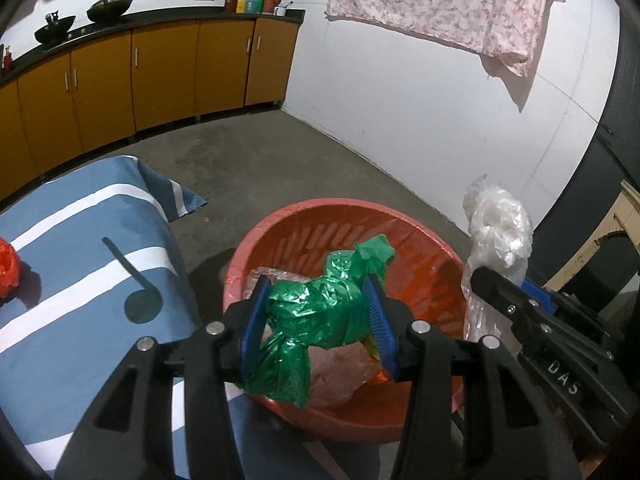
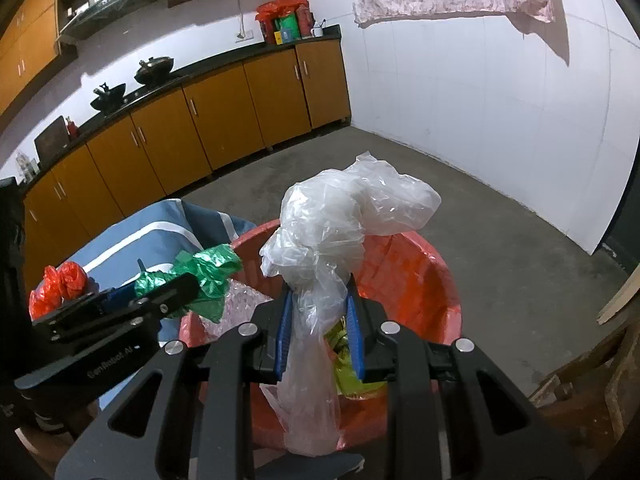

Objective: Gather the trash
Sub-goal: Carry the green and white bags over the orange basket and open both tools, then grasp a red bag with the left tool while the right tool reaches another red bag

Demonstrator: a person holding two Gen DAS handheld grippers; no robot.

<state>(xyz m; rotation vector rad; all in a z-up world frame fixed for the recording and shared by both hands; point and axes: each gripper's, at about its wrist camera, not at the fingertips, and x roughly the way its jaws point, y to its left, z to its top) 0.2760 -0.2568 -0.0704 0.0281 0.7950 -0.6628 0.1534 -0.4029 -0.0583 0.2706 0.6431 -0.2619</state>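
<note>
grey concrete floor (image 1: pixel 280 152), orange cupboards (image 1: pixel 160 76), white wall behind the red basket (image 1: pixel 424 240). left claw (image 1: pixel 316 312) grips a green bag (image 1: pixel 320 312) over the red basket; right claw (image 2: pixel 320 328) pinches a clear bag (image 2: pixel 340 220) above its rim. a red bag (image 2: pixel 56 284) lies on the blue-clothed bench (image 1: pixel 80 280) beside the basket.

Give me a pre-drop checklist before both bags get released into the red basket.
1. Left gripper closed on the green bag: ok, both blue pads press its sides.
2. Right gripper closed on the clear plastic bag: ok, the bag's neck is pinched between the pads.
3. Green bag over the red basket: ok, it hangs above the opening.
4. Clear plastic bag over the basket: ok in the right wrist view, near the basket's closer rim.
5. Room in the basket: ok, some wrappers inside but space remains.
6. Trash remaining: not ok, a red bag sits on the blue striped cloth.
</note>
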